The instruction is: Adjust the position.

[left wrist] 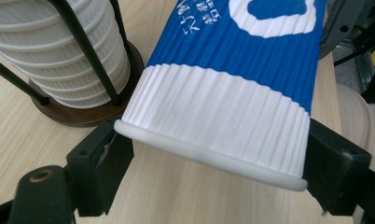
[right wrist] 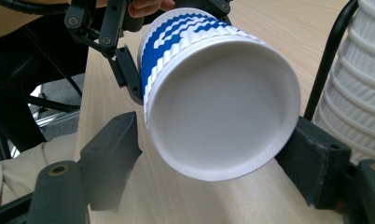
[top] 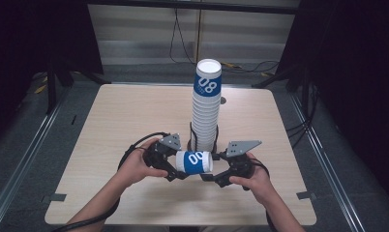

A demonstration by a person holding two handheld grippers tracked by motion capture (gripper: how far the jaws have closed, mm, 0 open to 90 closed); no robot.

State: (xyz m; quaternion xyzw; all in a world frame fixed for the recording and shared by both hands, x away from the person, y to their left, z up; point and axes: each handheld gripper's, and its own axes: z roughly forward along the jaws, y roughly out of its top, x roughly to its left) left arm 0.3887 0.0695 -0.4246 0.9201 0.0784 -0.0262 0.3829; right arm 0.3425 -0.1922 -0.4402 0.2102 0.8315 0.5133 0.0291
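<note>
Cup (top: 194, 161) lies on its side above the table (top: 129, 116), held between the two grippers just in front of the stack (top: 205, 108) of nested cups, which stands in a black wire holder on a dark round base near the table's middle. The cup is ribbed white with a blue band and white figures. The left gripper (top: 175, 166) is clamped on it: in the left gripper view both black jaws press the white ribbed wall right by the rolled rim (left wrist: 209, 156), one on each side. The right gripper (top: 216, 175) meets the cup's other end; in the right gripper view the recessed bottom (right wrist: 220, 114) faces the camera, with the jaws parted to either side of it. One jaw touches or nearly touches the bottom edge, the other stands slightly clear, so no firm grip shows there. A hand wraps each gripper body, forearms coming in from the near edge.
</note>
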